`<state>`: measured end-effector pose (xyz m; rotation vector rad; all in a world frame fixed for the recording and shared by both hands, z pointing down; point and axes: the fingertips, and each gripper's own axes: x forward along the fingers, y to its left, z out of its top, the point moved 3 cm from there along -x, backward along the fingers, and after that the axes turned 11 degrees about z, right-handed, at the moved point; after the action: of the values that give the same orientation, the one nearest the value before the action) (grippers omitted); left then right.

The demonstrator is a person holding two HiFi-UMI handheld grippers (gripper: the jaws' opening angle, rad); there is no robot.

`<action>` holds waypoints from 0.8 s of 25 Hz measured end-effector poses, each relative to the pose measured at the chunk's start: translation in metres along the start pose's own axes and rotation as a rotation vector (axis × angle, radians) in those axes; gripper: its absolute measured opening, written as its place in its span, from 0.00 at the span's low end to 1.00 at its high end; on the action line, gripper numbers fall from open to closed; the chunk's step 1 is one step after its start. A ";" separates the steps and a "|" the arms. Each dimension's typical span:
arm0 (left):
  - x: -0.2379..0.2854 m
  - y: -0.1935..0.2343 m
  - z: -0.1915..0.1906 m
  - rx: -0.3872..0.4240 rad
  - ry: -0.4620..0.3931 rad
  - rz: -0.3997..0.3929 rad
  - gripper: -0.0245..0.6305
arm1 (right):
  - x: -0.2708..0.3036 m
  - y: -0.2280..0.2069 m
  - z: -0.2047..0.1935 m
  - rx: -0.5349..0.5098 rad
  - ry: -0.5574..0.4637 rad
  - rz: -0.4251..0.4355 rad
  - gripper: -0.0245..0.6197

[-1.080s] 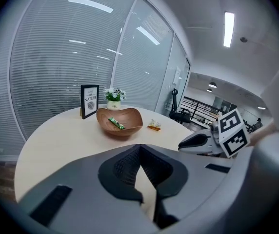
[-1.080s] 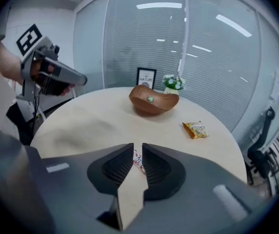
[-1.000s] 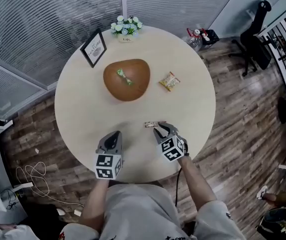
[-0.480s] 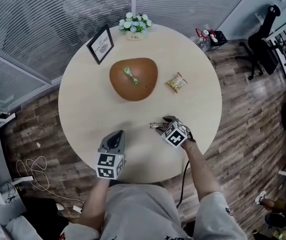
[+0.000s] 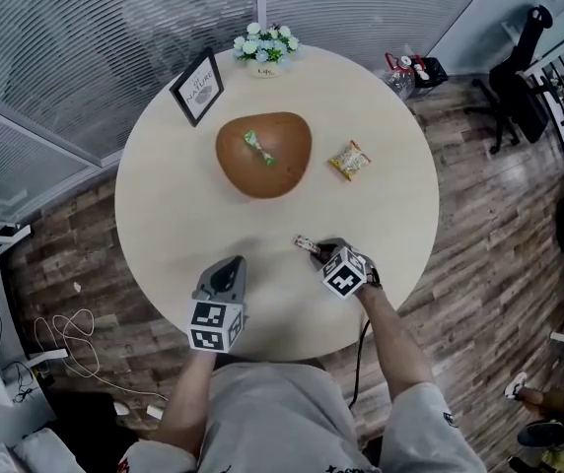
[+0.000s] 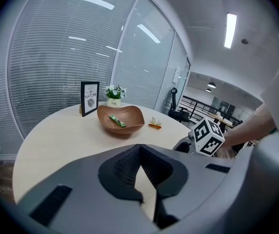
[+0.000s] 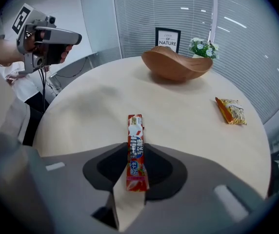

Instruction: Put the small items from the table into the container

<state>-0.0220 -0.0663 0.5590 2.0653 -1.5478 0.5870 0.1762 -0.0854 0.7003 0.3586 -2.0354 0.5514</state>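
**Right gripper closing on a candy stick at the near edge of a round table**

Seen from above, a person holds two grippers over the near side of a pale round table (image 5: 164, 215). The left gripper (image 5: 231, 264) hovers above the tabletop with its jaws together and nothing between them. The right gripper (image 5: 326, 251) points steeply down. Its jaws are closing on a red and white candy stick (image 7: 134, 150), the pads against its long sides, and the stick's far end pokes out past the tips.

Toward the middle of the table sits a brown wooden bowl (image 5: 282, 166) with a green wrapped sweet (image 5: 257, 148) lying inside. Just right of the bowl, apart from it, a yellow snack packet (image 5: 349, 161) lies flat. At the far edge stand a small framed sign (image 5: 196, 88) and a pot of white flowers (image 5: 265, 49).
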 end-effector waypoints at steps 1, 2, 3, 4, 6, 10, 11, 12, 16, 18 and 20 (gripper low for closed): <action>-0.001 0.000 0.000 0.001 -0.001 0.000 0.05 | 0.001 0.002 0.001 0.009 -0.011 0.005 0.20; -0.001 0.001 0.000 0.001 -0.003 0.001 0.05 | 0.001 0.004 0.002 0.017 -0.024 0.010 0.20; -0.002 0.001 0.000 0.001 -0.005 0.003 0.05 | -0.001 0.006 0.004 0.020 -0.036 0.014 0.20; -0.002 0.002 0.001 0.001 -0.007 0.005 0.05 | -0.004 0.009 0.009 0.017 -0.050 0.016 0.20; -0.002 0.006 0.002 -0.004 -0.011 0.014 0.05 | -0.012 0.013 0.022 -0.013 -0.083 0.013 0.20; 0.000 0.018 0.010 -0.017 -0.025 0.031 0.05 | -0.036 0.014 0.069 -0.075 -0.192 -0.021 0.20; 0.001 0.021 0.013 -0.018 -0.031 0.034 0.05 | -0.043 0.011 0.084 -0.084 -0.227 -0.037 0.20; 0.001 0.023 0.016 -0.018 -0.037 0.036 0.05 | -0.052 0.006 0.100 -0.090 -0.262 -0.054 0.20; -0.001 0.032 0.027 -0.031 -0.065 0.044 0.05 | -0.075 -0.023 0.162 -0.064 -0.369 -0.110 0.20; -0.003 0.039 0.029 -0.039 -0.075 0.053 0.05 | -0.074 -0.042 0.191 -0.046 -0.384 -0.137 0.20; -0.005 0.044 0.027 -0.045 -0.074 0.066 0.05 | -0.064 -0.057 0.213 -0.039 -0.361 -0.147 0.20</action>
<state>-0.0647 -0.0900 0.5405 2.0298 -1.6617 0.4995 0.0772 -0.2430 0.5649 0.6146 -2.3369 0.3752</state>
